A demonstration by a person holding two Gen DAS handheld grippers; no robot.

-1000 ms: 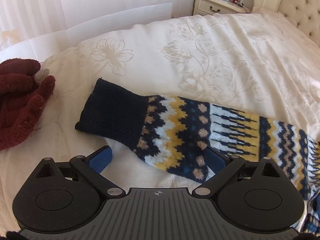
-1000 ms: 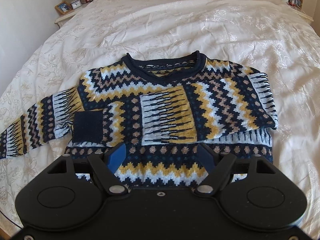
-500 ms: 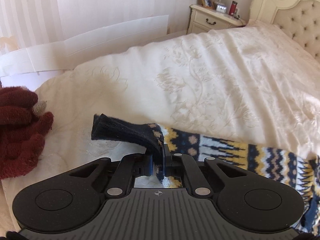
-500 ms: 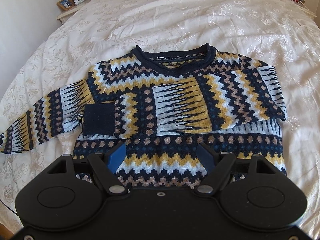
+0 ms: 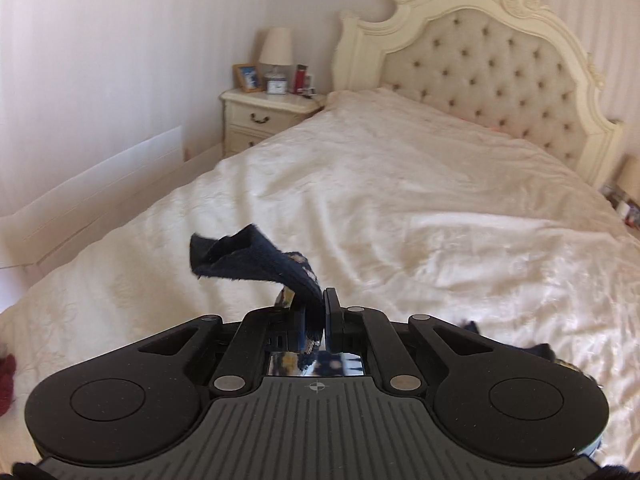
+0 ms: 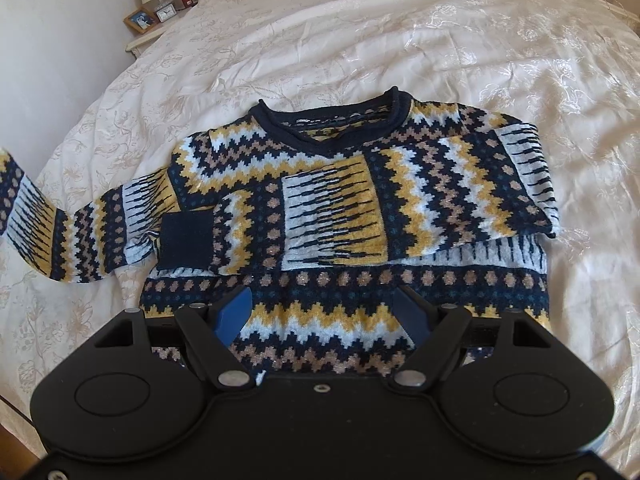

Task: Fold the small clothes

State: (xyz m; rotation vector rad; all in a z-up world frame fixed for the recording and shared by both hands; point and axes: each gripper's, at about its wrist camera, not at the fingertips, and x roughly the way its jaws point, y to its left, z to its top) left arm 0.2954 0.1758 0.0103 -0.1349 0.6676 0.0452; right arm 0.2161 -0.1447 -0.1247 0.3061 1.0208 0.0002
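A knitted sweater (image 6: 344, 184) in navy, yellow and white zigzags lies flat on the cream bed. Its right sleeve (image 6: 400, 216) is folded across the chest, the navy cuff (image 6: 185, 242) near the left side. The other sleeve (image 6: 48, 220) stretches off to the left and rises at the frame edge. My left gripper (image 5: 314, 304) is shut on that sleeve's navy cuff (image 5: 248, 258), which is lifted above the bedspread. My right gripper (image 6: 324, 308) hangs open over the sweater's lower hem, nothing between its fingers.
A nightstand (image 5: 266, 114) with a lamp, photo frame and clock stands left of the tufted headboard (image 5: 480, 68). A dark red knitted item (image 5: 6, 380) lies at the bed's left edge. The bedspread (image 5: 420, 200) spreads wide beyond the sweater.
My left gripper shut on the sleeve cuff, then lifted it off the bed and tilted up toward the headboard. The right gripper drew slightly back and stayed open.
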